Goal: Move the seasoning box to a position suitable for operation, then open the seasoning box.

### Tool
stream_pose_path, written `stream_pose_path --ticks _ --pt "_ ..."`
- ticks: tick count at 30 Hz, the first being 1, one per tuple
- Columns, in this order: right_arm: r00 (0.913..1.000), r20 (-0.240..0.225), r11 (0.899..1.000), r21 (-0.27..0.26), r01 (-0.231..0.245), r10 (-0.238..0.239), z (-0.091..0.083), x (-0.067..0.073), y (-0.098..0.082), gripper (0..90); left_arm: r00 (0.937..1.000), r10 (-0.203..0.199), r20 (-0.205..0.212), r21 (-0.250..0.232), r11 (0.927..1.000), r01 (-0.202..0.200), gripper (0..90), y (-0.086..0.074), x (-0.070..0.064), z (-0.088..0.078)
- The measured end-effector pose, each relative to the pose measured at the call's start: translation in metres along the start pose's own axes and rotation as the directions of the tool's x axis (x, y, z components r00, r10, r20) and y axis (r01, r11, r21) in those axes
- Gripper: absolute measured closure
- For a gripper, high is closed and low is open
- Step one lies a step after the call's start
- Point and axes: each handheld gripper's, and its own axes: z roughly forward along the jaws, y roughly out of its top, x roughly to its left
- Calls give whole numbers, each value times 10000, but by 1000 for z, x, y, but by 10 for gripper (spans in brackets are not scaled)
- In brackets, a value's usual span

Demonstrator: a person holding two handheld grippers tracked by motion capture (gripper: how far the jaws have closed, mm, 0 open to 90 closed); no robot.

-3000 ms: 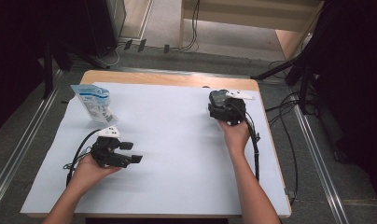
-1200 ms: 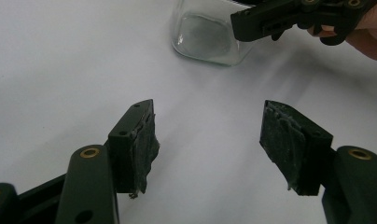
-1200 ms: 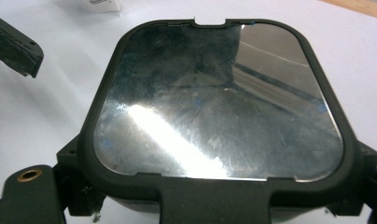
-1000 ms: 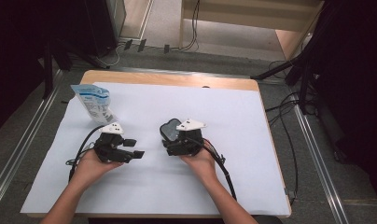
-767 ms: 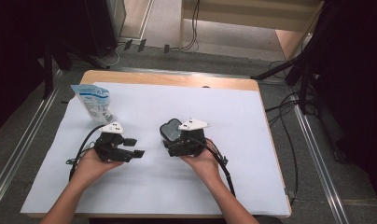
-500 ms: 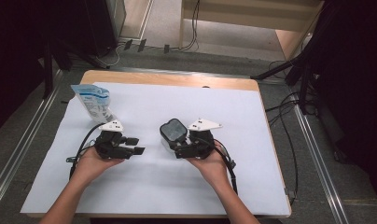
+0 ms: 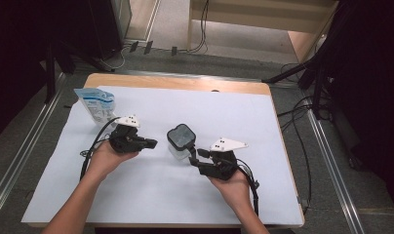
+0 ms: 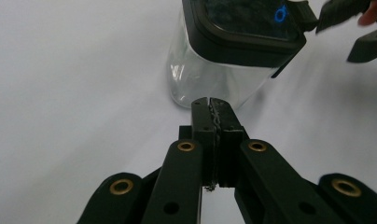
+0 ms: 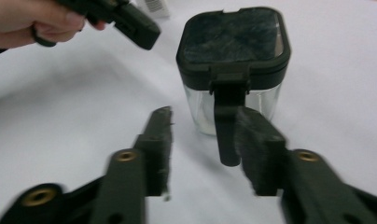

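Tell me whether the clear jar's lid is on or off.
On. The black lid sits flat on the upright clear jar, its front latch hanging down.

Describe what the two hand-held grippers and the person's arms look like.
Both the left gripper and the right gripper are black, each with a grey three-cornered plate on top and a black cable trailing back along the forearm. Their black jaws carry brass-coloured rivets at the pivots. The forearms are bare, with no sleeves in sight.
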Motion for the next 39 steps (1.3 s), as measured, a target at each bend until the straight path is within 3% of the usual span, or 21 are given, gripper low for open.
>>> stream_pose_path --ticks 6,12,27,39 --pt "9987 -454 9997 -18 -247 246 9 -3 -5 816 9999 -111 -47 23 9999 111 900 -1 8 7" --pt "9995 -303 10000 -89 -10 8 17 2 -7 896 9997 154 -163 59 9999 -154 900 7 6 11" --pt "9990 -331 9995 57 -307 309 34 0 -9 900 9992 244 -324 -69 9997 -247 900 14 11 30" --pt "9986 -349 9992 141 -381 386 33 -6 -9 900 9990 374 -262 145 9992 -371 900 12 9 39"
